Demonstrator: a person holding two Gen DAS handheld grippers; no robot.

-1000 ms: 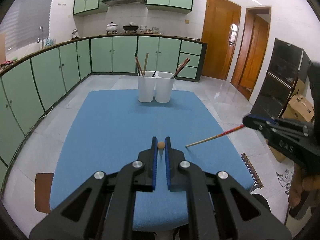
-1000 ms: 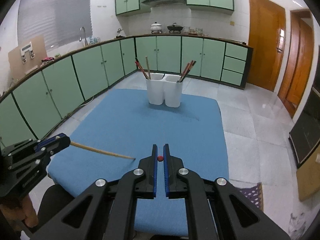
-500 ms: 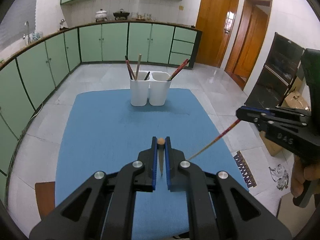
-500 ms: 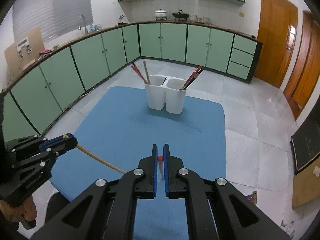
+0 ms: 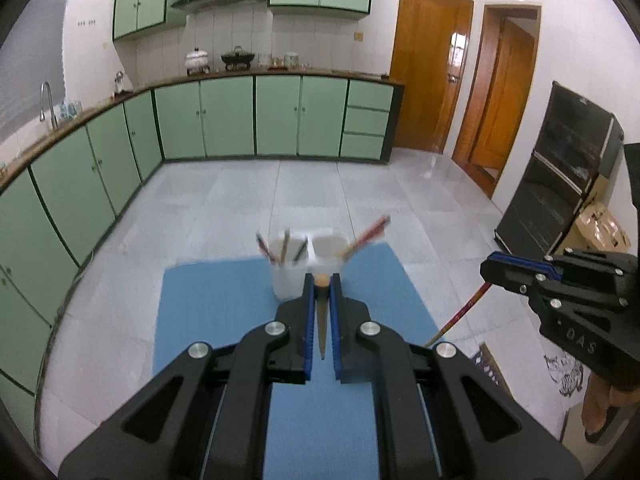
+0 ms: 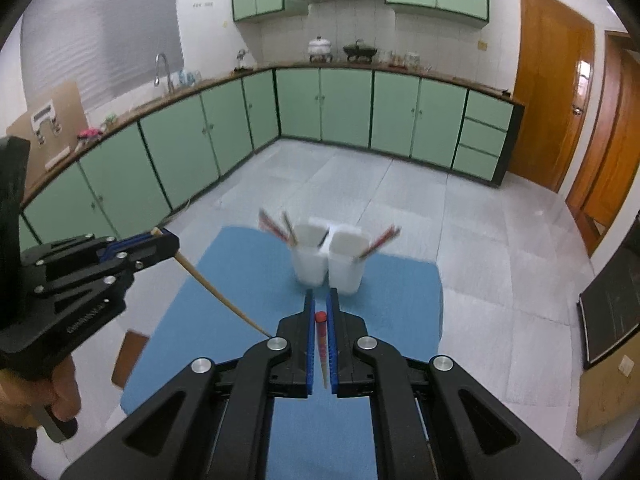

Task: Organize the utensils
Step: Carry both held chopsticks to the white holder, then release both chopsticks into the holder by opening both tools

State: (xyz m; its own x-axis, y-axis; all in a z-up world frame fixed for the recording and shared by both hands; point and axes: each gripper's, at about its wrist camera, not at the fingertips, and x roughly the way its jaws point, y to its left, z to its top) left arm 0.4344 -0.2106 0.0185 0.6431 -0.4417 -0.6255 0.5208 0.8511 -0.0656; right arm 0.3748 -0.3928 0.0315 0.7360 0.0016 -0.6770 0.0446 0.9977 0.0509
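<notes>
Two joined white holder cups (image 5: 286,280) (image 6: 308,266) stand at the far end of the blue table mat (image 5: 220,300) (image 6: 396,292), blurred. The left cup holds several chopsticks and the right one holds red ones. My left gripper (image 5: 322,280) is shut on a tan wooden chopstick (image 5: 322,320) that hangs down between its fingers. In the right wrist view the left gripper (image 6: 168,240) is at the left, high above the mat. My right gripper (image 6: 321,308) is shut on a red-topped chopstick (image 6: 321,338). The left wrist view shows the right gripper (image 5: 490,270) at the right.
Green kitchen cabinets (image 5: 224,120) line the far wall and the left side, with tiled floor (image 5: 320,192) between them and the table. A black cabinet (image 5: 560,188) stands at the right. A brown seat (image 6: 130,356) sits by the mat's left edge. A hand (image 6: 60,392) grips the left handle.
Both grippers have risen and moved towards the cups, each keeping its chopstick. The chopsticks now hang clear of the mat. The cups sit just beyond the fingertips in both views.
</notes>
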